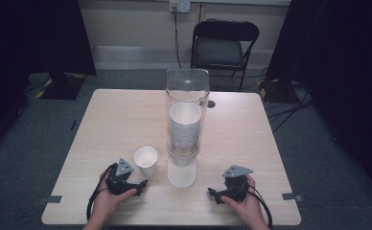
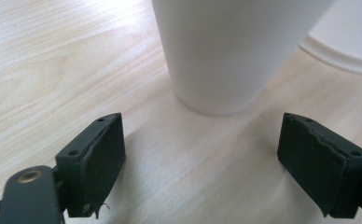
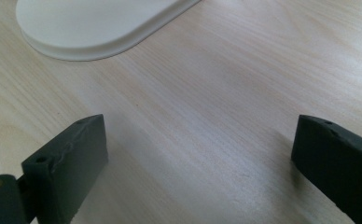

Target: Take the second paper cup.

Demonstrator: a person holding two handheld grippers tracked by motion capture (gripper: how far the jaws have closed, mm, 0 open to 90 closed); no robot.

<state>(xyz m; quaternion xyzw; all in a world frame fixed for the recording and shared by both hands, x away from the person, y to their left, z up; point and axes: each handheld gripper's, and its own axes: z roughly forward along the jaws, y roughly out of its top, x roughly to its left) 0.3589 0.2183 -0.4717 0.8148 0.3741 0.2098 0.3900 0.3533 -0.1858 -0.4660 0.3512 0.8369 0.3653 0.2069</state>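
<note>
A clear tube dispenser (image 1: 187, 110) holding a stack of white paper cups (image 1: 184, 125) stands mid-table on a white base (image 1: 181, 173). One loose white paper cup (image 1: 146, 162) stands upright left of the base. My left gripper (image 1: 142, 184) rests on the table just in front of that cup, open; in the left gripper view the cup (image 2: 230, 51) is right ahead of the spread jaws, and nothing is between them. My right gripper (image 1: 212, 193) lies on the table right of the base, open and empty, with the base's edge (image 3: 100, 23) ahead.
The light wooden table (image 1: 126, 120) has bare surface on both sides of the dispenser. A black folding chair (image 1: 222, 45) stands beyond the far edge. Dark curtains hang at both sides, and cables run on the floor to the right.
</note>
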